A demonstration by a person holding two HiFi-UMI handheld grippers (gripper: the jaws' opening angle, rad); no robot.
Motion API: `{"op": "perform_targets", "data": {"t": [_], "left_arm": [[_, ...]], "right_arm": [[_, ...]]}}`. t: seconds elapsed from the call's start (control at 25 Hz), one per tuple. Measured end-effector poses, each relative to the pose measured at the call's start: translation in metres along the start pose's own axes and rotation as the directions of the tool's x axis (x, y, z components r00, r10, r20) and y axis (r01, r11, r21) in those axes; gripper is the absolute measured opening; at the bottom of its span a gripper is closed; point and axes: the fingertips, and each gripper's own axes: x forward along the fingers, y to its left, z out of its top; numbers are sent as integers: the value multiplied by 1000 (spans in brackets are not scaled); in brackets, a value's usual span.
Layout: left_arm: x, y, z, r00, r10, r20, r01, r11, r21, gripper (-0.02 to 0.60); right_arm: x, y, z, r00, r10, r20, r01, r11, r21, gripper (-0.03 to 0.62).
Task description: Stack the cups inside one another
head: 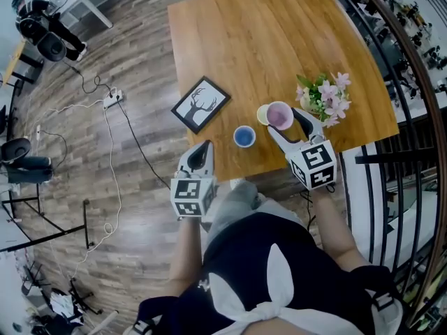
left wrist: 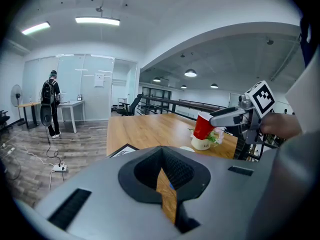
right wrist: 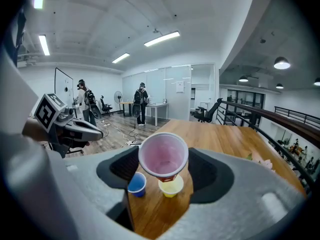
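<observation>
Grips the red cup (right wrist: pixel 163 154) (pink inside) in the right hand-held gripper (head: pixel 285 123), jaws clamped on its wall, above the yellow cup (right wrist: pixel 171 186) by the near edge of the desk (head: pixel 265 40). Shows the blue cup (head: pixel 244 136) beside it along that edge. Holds the left hand-held gripper (head: pixel 202 149) closed, empty, off that edge.

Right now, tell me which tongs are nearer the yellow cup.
Right. The right tongs hold the red cup just above the yellow cup; the left tongs are farther back, past the blue cup.
</observation>
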Motion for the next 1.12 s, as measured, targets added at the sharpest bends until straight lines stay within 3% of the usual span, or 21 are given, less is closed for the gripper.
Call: {"op": "perform_targets", "data": {"t": [0.56, 1.12], "left_arm": [[15, 39, 4, 1000, 3, -16, -3, 1000, -5, 15], [47, 66, 11, 998, -59, -22, 59, 998, 12, 15]], "right_arm": [[36, -9, -1, 999, -24, -39, 24, 1000, 1, 307], [71, -15, -32, 992, -63, -114, 69, 996, 48, 307]]}}
